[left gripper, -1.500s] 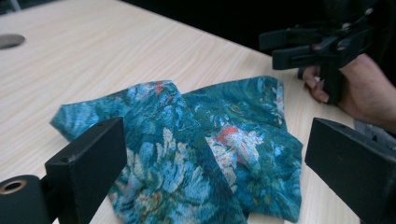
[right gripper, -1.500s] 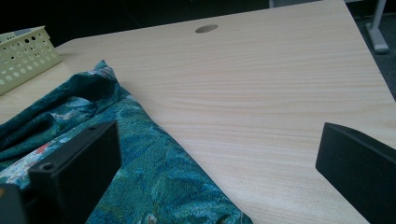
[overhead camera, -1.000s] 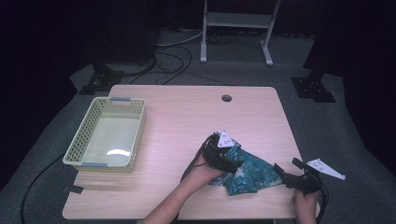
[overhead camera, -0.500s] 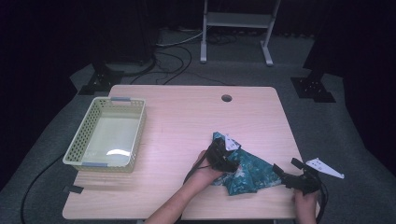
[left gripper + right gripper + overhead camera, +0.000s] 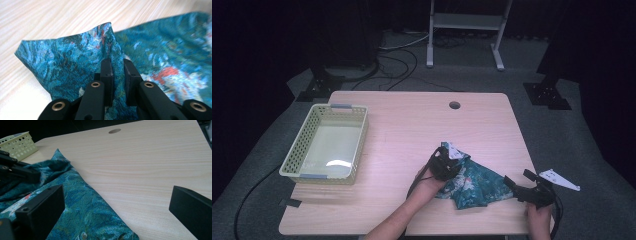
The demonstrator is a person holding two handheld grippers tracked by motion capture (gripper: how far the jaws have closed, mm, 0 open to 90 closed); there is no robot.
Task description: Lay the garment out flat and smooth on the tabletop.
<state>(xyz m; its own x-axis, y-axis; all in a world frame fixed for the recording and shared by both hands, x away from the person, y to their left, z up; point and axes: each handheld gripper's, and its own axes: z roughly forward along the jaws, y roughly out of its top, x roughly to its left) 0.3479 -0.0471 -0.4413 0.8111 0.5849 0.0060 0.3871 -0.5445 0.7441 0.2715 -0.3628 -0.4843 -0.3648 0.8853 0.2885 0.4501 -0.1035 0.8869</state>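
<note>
A teal patterned cloth (image 5: pixel 477 182) lies crumpled near the front right of the wooden table (image 5: pixel 412 125). My left gripper (image 5: pixel 447 167) sits at the cloth's left end. Its jaws have just been closing, and in the left gripper view they (image 5: pixel 117 62) pinch a raised fold of the cloth (image 5: pixel 75 55) between the pads. My right gripper (image 5: pixel 517 177) rests at the cloth's right end by the table's front right corner. Its jaws (image 5: pixel 116 195) stand wide open, with the cloth's edge (image 5: pixel 82 205) lying beside its left jaw and bare table between them.
A pale yellow perforated basket (image 5: pixel 297 155) stands on the left side of the table, its corner showing in the right gripper view (image 5: pixel 17 145). A round hole (image 5: pixel 455 105) sits near the table's far edge. The table's front edge is close to both hands.
The left gripper has settled lower onto the cloth's left end and its jaws have closed on a fold of it. The right gripper has kept still.
</note>
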